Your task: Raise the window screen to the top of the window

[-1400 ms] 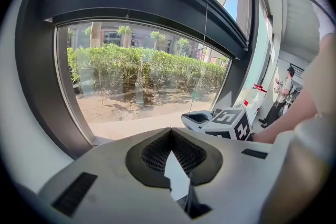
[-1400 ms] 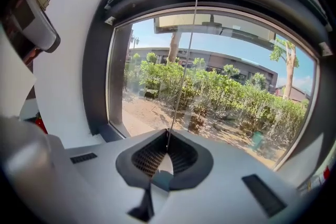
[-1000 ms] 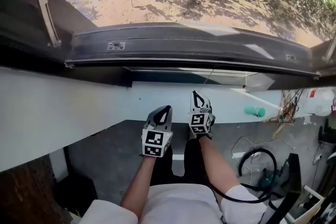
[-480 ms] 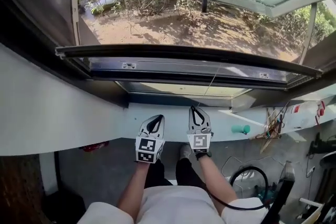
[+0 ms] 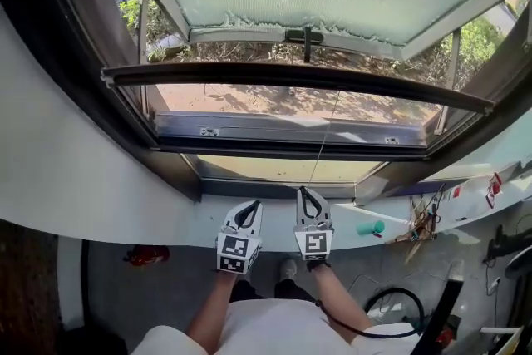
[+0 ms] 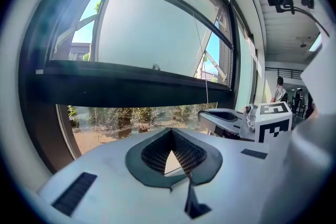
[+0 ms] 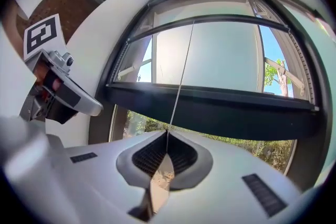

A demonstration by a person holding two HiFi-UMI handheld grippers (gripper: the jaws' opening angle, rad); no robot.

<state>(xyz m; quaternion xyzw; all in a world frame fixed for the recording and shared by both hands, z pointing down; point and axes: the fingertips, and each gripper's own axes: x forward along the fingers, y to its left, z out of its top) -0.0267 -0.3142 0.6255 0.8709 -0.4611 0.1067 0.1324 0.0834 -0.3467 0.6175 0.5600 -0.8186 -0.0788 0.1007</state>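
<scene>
While the right gripper point(image 7: 167, 136) pinches the cord point(image 7: 181, 60), the screen bar point(image 5: 249, 76) lies crosswise above its jaws (left gripper point(image 6: 170, 134) closed, empty).

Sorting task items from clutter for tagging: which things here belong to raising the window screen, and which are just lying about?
Part of the job:
- right gripper, shut on the cord
- screen bar that the cord runs up to
- window frame
- left gripper, shut and empty

Just lying about:
- green object on the ledge
- red object on the floor
- black cable
</scene>
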